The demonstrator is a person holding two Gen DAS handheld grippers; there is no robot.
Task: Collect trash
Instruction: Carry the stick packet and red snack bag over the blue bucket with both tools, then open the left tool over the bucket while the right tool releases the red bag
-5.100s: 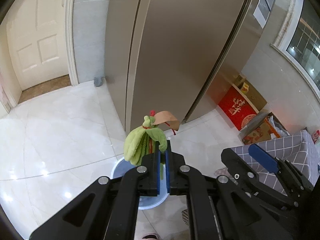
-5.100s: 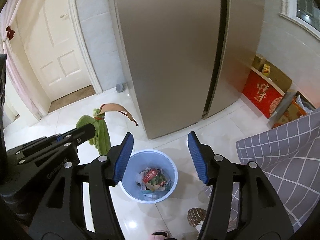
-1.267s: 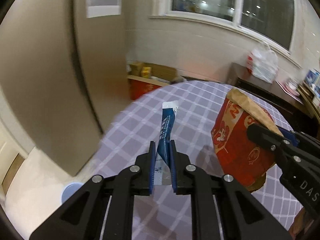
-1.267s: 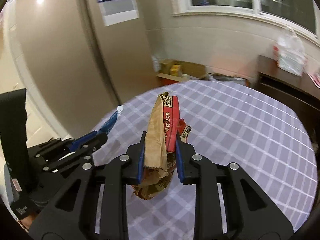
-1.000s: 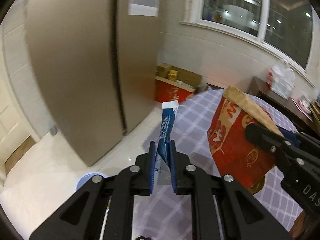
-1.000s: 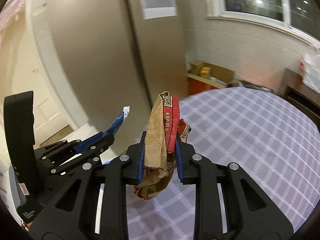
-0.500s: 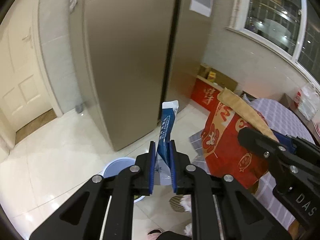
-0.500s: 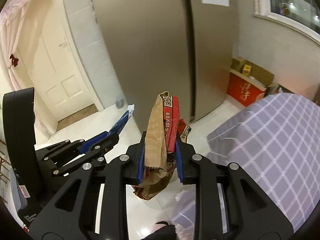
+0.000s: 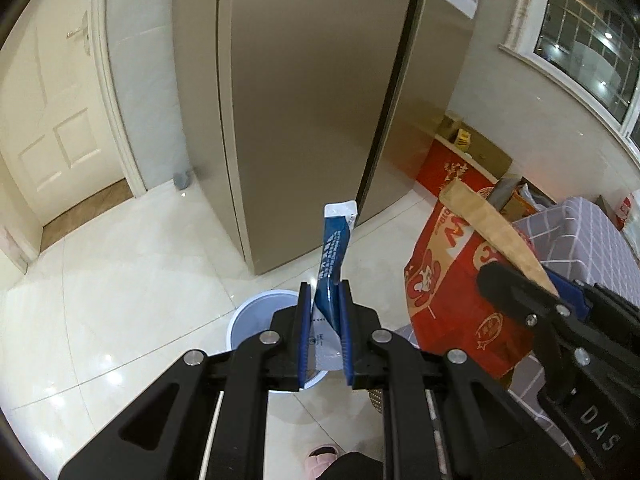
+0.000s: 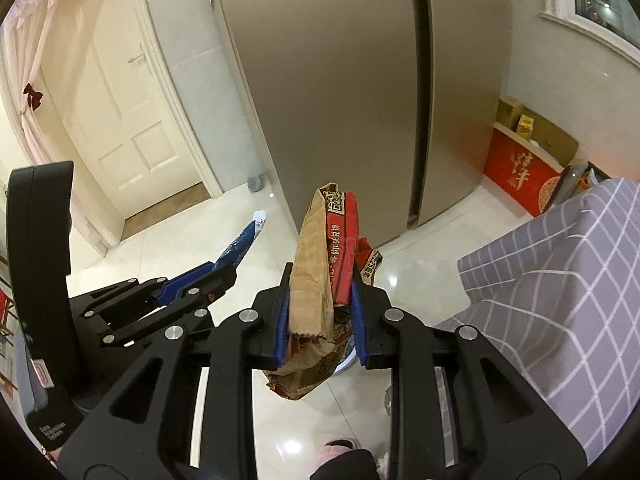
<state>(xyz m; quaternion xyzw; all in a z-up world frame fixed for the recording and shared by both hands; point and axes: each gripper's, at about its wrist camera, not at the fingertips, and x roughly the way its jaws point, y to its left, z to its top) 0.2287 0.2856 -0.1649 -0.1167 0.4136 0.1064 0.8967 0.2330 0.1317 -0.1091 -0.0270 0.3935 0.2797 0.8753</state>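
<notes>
Two grippers carry trash above the blue bin [image 9: 256, 320]: left gripper [image 9: 325, 312] pinching a blue sachet [image 9: 334, 252], right gripper [image 10: 320, 300] clamping a crumpled paper bag [image 10: 320, 272]. Next, likely release over it.

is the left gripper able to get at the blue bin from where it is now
Probably yes. The left gripper, shut on the blue sachet, hangs right above the blue bin on the floor, with nothing between them.

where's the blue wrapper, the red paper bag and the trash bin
blue wrapper [image 9: 333, 252]: left wrist view, printed middle above the claw
red paper bag [image 10: 316, 280]: right wrist view, brown side panel
trash bin [image 9: 256, 312]: left wrist view, near rim
</notes>
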